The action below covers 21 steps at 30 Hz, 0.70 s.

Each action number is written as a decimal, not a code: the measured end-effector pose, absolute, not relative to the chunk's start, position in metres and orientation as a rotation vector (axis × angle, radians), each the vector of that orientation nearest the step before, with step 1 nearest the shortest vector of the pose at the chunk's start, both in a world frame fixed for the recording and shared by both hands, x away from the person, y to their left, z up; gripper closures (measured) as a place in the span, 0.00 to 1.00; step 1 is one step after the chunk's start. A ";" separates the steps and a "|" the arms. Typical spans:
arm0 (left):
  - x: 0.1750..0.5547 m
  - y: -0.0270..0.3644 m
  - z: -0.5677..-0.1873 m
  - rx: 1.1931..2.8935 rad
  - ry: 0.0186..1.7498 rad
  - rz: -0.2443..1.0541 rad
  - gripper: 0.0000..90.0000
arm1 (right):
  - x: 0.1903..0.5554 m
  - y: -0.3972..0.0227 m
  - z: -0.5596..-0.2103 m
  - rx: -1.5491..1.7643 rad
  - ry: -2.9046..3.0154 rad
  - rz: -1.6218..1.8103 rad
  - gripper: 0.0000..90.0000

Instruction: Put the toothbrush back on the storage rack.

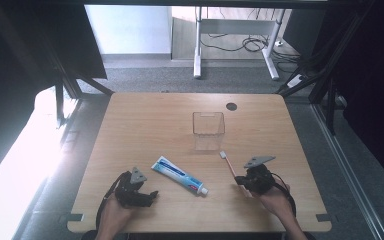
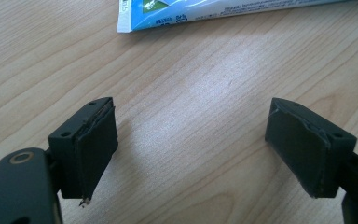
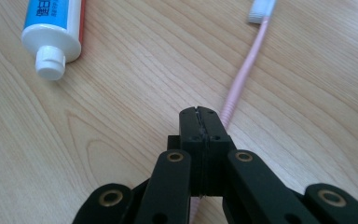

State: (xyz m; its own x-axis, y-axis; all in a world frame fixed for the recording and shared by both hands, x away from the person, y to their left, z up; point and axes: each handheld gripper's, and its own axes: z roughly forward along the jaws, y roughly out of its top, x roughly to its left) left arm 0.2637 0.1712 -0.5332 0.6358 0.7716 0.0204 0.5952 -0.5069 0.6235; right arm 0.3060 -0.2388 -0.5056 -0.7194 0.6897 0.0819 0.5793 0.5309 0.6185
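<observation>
Left gripper (image 1: 152, 194) is rested low on the table (image 1: 145, 125) near the front edge, jaws spread wide, nothing between them; in the left gripper view bare wood is seen between the pads (image 2: 95, 149). Toothpaste tube (image 1: 179, 175) is laid flat just right of it, slanted, white cap toward the right gripper. Clear plastic container (image 1: 208, 130) stands upright farther back, near the table middle, apparently empty. Pink toothbrush (image 1: 228, 165) is laid flat in front of the container, bristle head toward it, handle end at the right gripper (image 1: 239, 181). Right gripper jaws are pressed together on the handle end; in the right gripper view the pink handle (image 3: 242, 79) is seen running out from the closed tips.

Step judged: toothbrush being picked up, likely for the container. Grip is at the far end of a thin handle, so droop or swivel should be expected; a slow lift is advised, head kept level, container approached from above.

Surface is light wood grain, with a dark round hole (image 1: 231, 106) near the back edge. Grey carpet, white desk legs (image 1: 198, 45) and loose cables are seen behind
</observation>
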 end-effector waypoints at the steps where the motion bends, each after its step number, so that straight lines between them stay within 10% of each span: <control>1: 0.264 0.171 -0.533 2.278 1.060 0.400 0.19 | 0.306 -0.237 -0.507 1.090 2.597 0.950 1.00; 21: 0.263 0.171 -0.533 2.286 1.047 0.412 0.19 | 0.307 -0.253 -0.513 1.130 2.584 0.897 1.00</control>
